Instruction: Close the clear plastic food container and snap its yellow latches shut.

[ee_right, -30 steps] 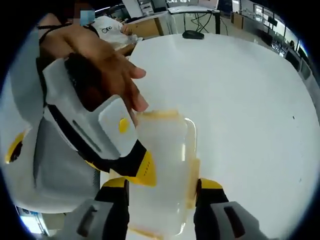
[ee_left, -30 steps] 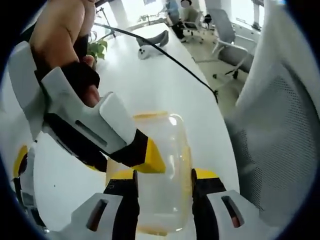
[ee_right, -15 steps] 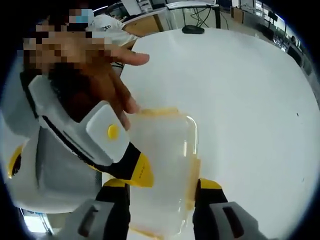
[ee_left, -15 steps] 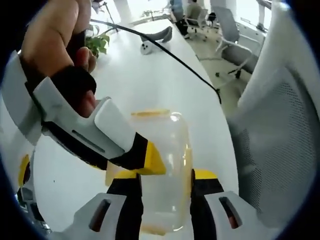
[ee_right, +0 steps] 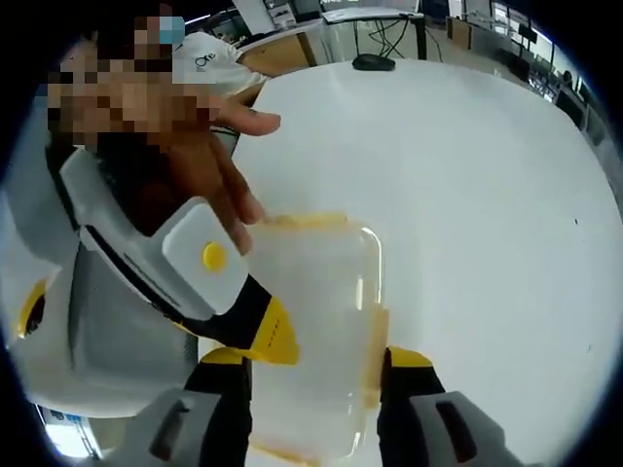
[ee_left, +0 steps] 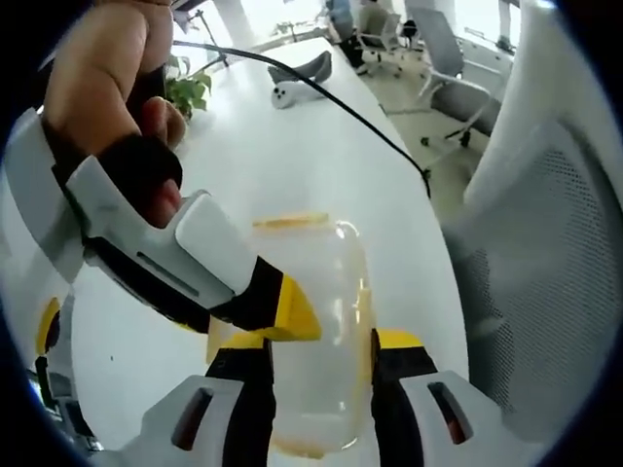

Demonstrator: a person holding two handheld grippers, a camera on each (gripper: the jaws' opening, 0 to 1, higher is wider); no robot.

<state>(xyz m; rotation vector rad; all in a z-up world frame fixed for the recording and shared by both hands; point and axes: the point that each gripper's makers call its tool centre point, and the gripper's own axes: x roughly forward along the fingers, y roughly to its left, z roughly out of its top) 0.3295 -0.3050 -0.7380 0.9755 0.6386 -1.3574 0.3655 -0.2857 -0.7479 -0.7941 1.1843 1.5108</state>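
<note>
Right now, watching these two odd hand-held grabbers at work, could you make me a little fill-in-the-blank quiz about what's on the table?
1. The clear container has latches coloured ____.
2. It rests on a table whose top is ____.
3. In the left gripper view, a ____ cable runs across the table.
4. The container sits ____ the jaws of the left gripper and of the right gripper.

Missing words: yellow; white; black; between
</note>
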